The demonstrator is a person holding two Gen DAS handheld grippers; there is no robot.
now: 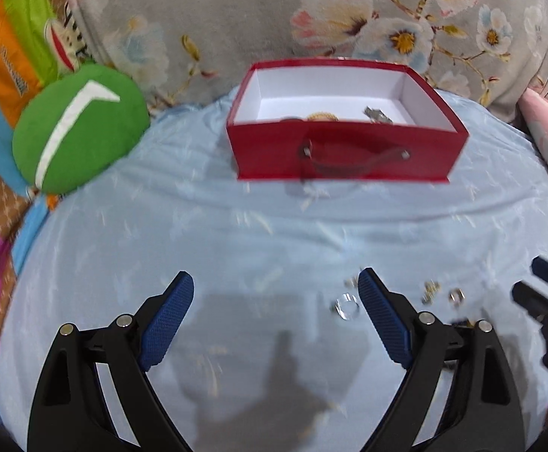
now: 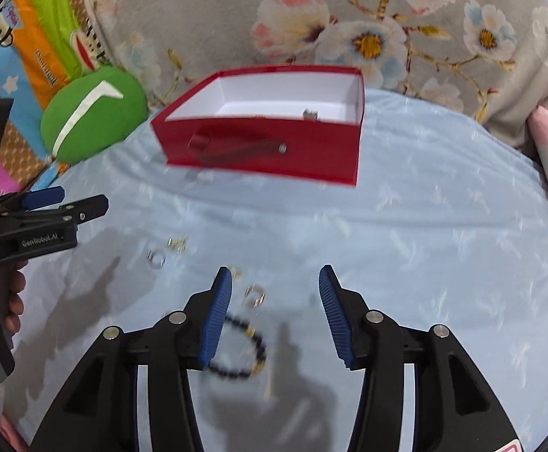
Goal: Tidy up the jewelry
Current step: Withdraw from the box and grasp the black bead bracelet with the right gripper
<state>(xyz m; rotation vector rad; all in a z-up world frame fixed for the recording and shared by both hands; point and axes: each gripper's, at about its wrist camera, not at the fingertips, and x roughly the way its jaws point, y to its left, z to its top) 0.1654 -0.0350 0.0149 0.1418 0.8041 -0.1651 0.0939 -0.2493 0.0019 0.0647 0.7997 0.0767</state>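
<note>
The right gripper [image 2: 276, 282] stands with its jaws apart and nothing pressed between them. A silver ring [image 2: 254, 295] and a dark bead bracelet [image 2: 242, 350] lie on the blue sheet [image 2: 424, 245] in the gap, on the near side of the red box [image 2: 266, 150]. The left gripper [image 1: 276, 286] is wide open and empty; a clear ring [image 1: 346, 306] lies just inside its right finger, also on the near side of the red box.

Risks, as judged:
- The pieces are small and lie on soft, wrinkled fabric. A closing pad may pinch cloth with the ring or push the ring aside.
- Bracelet and silver ring lie close together. One closure may catch both or drag one.
- Both views are blurred, so alignment is uncertain.
- The two grippers work near each other and may collide.

View differences:
- The right wrist view shows the bracelet, which the left view hides behind its own finger, and the hand [image 2: 12, 297] holding the left gripper.
- The left wrist view looks straight into the red box and shows a gold piece [image 1: 323, 116] and a silver piece [image 1: 377, 115] already inside; the right view shows only the silver piece clearly.
</note>
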